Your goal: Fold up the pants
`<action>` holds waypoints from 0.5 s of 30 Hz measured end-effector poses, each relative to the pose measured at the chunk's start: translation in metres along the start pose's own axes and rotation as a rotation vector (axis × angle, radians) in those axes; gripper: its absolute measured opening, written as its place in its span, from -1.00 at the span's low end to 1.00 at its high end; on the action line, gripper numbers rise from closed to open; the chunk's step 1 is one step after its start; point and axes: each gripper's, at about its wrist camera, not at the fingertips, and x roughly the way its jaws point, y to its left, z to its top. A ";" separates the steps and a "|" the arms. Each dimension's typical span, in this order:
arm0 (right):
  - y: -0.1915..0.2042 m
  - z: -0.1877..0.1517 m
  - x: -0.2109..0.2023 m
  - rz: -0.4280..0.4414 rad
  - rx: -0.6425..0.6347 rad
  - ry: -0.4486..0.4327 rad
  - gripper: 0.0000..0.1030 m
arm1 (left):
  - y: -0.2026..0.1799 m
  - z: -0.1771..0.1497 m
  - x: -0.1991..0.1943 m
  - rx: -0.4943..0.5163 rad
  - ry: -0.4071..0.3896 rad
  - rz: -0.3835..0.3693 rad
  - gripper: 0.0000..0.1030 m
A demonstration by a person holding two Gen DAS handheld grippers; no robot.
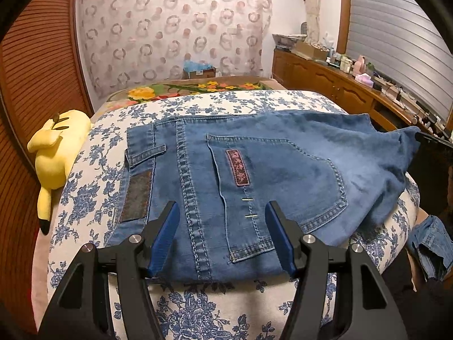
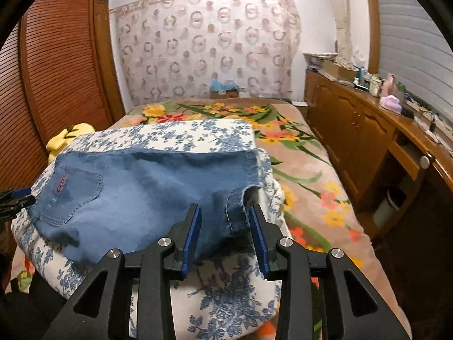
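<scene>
Blue jeans (image 1: 283, 155) lie folded on a white quilt with blue flowers (image 1: 198, 306), back pocket (image 1: 277, 187) facing up. My left gripper (image 1: 222, 206) hovers open over the waistband end, its fingers either side of the pocket's near seam. In the right wrist view the jeans (image 2: 141, 187) reach to a turned-over hem edge (image 2: 235, 212). This edge lies between the spread fingers of my right gripper (image 2: 224, 208), which is open; its pads do not press on the cloth. One blue pad of the left gripper (image 2: 21, 191) shows at the left edge.
A yellow plush toy (image 1: 56, 153) lies left of the quilt, against louvred wooden doors (image 1: 36, 70). A flowered blanket (image 2: 297, 155) covers the bed beyond. A cluttered wooden sideboard (image 2: 354, 119) runs along the right. Another bit of denim (image 1: 430, 243) shows at the lower right.
</scene>
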 end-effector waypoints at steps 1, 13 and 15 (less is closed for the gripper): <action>-0.001 -0.002 0.003 -0.007 0.000 0.017 -0.38 | 0.000 -0.001 0.000 0.000 0.000 -0.001 0.24; 0.054 0.053 -0.001 0.140 -0.113 -0.066 -0.80 | 0.006 0.001 -0.016 -0.012 -0.041 0.001 0.24; 0.079 0.071 -0.003 0.192 -0.159 -0.090 -0.80 | 0.011 0.000 -0.022 -0.022 -0.054 0.007 0.24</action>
